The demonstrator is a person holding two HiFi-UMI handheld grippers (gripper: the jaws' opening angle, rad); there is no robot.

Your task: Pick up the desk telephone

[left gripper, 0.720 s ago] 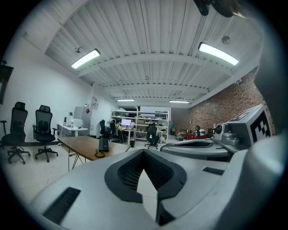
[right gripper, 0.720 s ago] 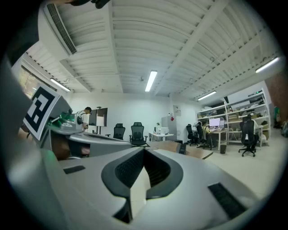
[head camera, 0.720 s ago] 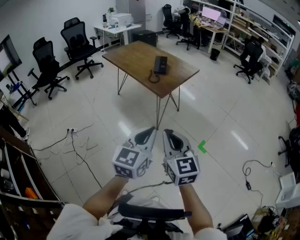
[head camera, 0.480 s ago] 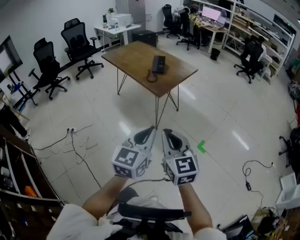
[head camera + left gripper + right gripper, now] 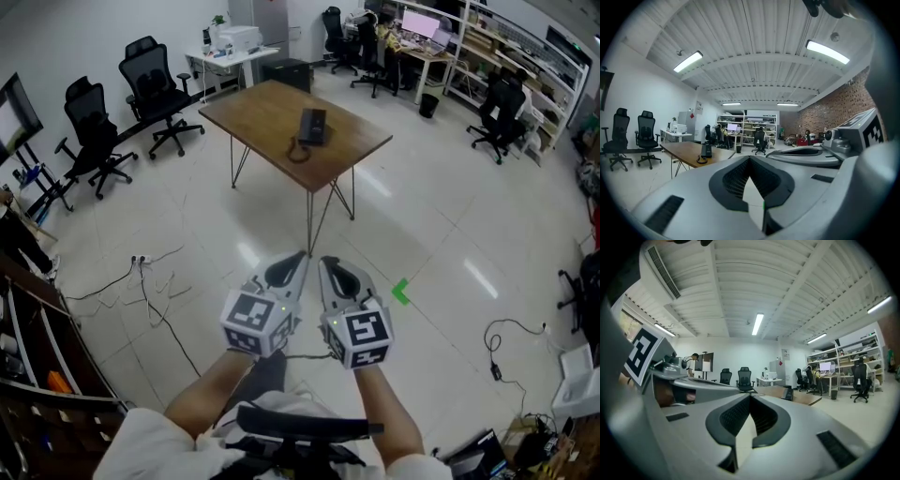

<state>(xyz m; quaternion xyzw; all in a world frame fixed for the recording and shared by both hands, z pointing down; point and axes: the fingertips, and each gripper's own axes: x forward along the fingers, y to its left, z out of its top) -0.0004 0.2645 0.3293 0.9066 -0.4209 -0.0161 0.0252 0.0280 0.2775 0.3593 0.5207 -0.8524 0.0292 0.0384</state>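
The black desk telephone [image 5: 312,125] lies on a brown wooden table [image 5: 267,111] far ahead across the floor, its coiled cord [image 5: 297,153] trailing toward the near edge. My left gripper [image 5: 298,259] and right gripper [image 5: 324,263] are held side by side at waist height, well short of the table, both shut and empty. In the left gripper view the telephone [image 5: 706,151] stands small on the table [image 5: 686,151], left of the closed left gripper [image 5: 750,158]. In the right gripper view the telephone [image 5: 788,393] shows right of the closed right gripper [image 5: 750,397].
Black office chairs [image 5: 153,82] stand left of the table. Loose cables [image 5: 150,286] lie on the white floor at left, and a green tape mark [image 5: 402,292] at right. Desks and shelving [image 5: 441,37] line the back, with a dark shelf unit [image 5: 37,347] close at left.
The table and telephone have slid slightly up and left in the head view. A dark trouser leg has come forward under the grippers. Both grippers stay shut, side by side.
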